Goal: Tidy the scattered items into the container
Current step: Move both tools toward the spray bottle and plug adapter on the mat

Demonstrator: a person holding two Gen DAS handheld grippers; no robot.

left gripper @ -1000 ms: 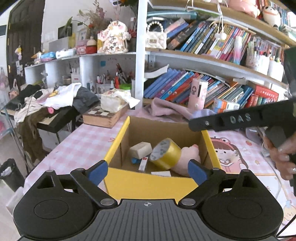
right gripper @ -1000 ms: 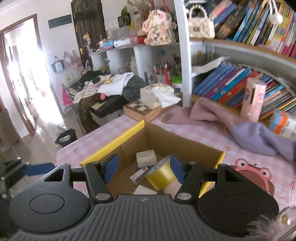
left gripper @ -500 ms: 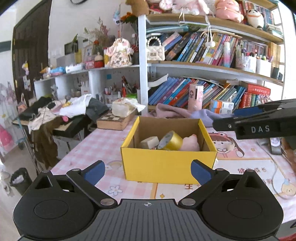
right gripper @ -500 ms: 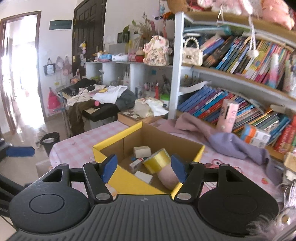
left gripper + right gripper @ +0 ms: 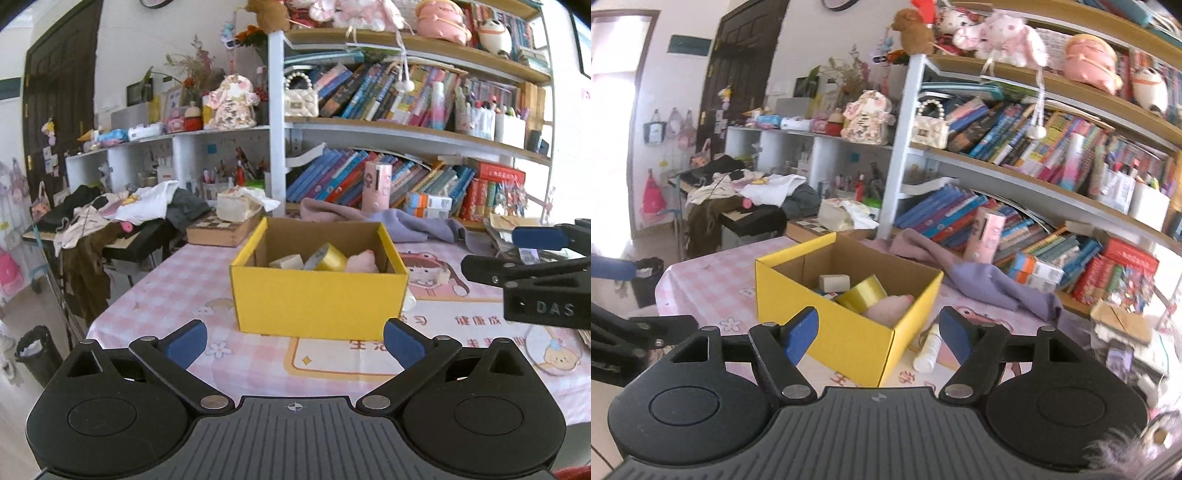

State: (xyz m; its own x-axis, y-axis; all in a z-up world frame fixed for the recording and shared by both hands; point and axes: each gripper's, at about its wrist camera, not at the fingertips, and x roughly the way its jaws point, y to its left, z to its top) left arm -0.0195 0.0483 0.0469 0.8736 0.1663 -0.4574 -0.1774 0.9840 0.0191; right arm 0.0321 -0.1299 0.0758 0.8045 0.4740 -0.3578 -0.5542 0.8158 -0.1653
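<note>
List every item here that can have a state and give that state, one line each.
Yellow cardboard box: open-topped, upright on the table.
Yellow tape roll: inside the box, tilted.
Beige block: inside the box.
Pink soft toy: inside the box.
White tube: lying on the table beside the box.
Left gripper: open, empty.
Right gripper: open, empty, jaws just been opening.

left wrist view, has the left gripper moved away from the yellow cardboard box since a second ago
Yes. The left gripper has backed away: the yellow cardboard box now sits beyond its fingertips, with pink checked tablecloth between.
</note>
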